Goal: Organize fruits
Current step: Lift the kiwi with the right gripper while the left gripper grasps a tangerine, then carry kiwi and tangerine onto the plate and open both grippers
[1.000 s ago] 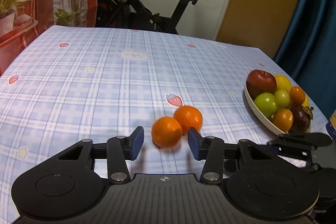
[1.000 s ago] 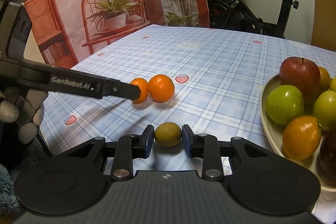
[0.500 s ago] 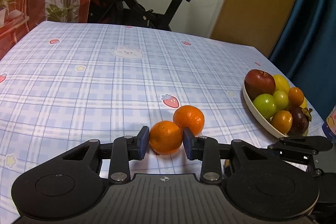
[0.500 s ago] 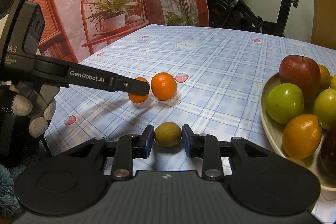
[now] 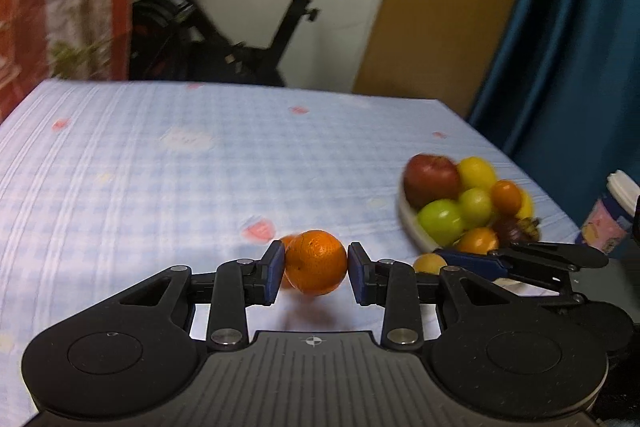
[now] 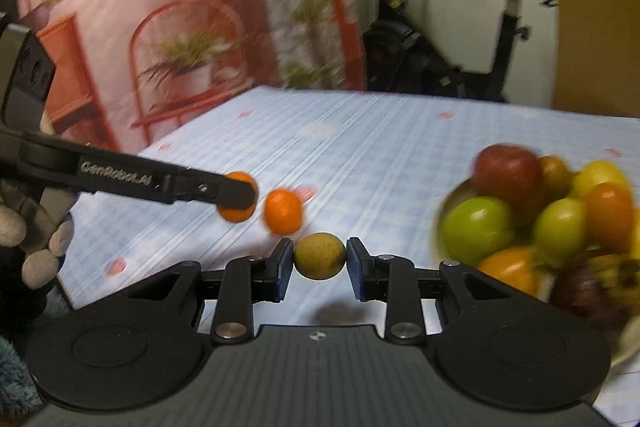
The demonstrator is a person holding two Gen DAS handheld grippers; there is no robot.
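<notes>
Oranges aside: left tongs point(image 5: 316, 269) grip an orange point(image 5: 316, 263), right tongs point(image 6: 320, 263) clench a brownish-green fruit point(image 6: 320, 255); carry both level to the bowl point(image 5: 412, 227), lower right of frame, releasing gently.

White "GenRobot.AI" lettering — blurred but legible — along the left tongs point(image 6: 236, 197) arm

Black exercise bike point(image 5: 224, 27) behind table, blue-checked tablecloth w/ strawberry print point(image 5: 160, 179), teal curtain point(image 5: 568, 35) at right, wood-colored panel point(image 5: 432, 7) beside it, pink backdrop w/ printed chair & plants point(image 6: 160, 27), lidded paper cup point(image 5: 612, 215) near table edge.
</notes>
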